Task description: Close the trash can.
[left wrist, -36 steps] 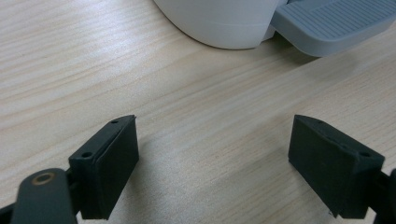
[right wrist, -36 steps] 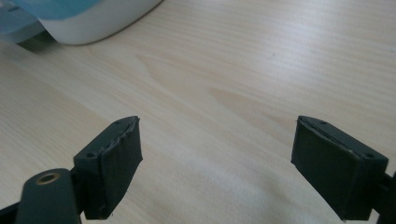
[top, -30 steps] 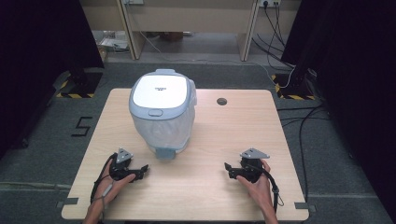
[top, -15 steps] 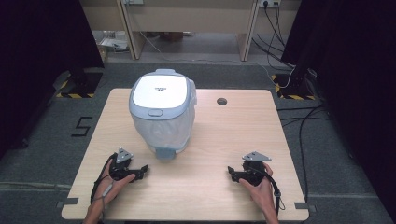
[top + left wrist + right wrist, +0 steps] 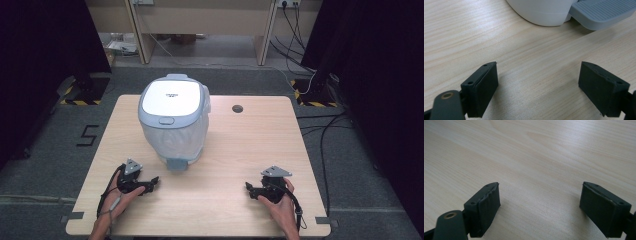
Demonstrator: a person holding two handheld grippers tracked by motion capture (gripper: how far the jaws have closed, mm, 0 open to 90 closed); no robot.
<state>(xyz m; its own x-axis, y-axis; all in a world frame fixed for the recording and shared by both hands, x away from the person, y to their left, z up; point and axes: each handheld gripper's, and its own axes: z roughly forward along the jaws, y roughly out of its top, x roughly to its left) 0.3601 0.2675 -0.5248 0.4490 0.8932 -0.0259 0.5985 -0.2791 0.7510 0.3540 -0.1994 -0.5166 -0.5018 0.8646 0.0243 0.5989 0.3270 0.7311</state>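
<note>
Your 2 claws, left claw and right claw, rest gaping near the worktop's front edge. The bin stands mid-worktop, leftward; a careless nudge against its pedal could shove or tip it.

A white-lidded pale grey bin stands on a light woodgrain table.

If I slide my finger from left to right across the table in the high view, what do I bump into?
Left hand-held gripper → pedal bin → small round hole in the table → right hand-held gripper.
</note>
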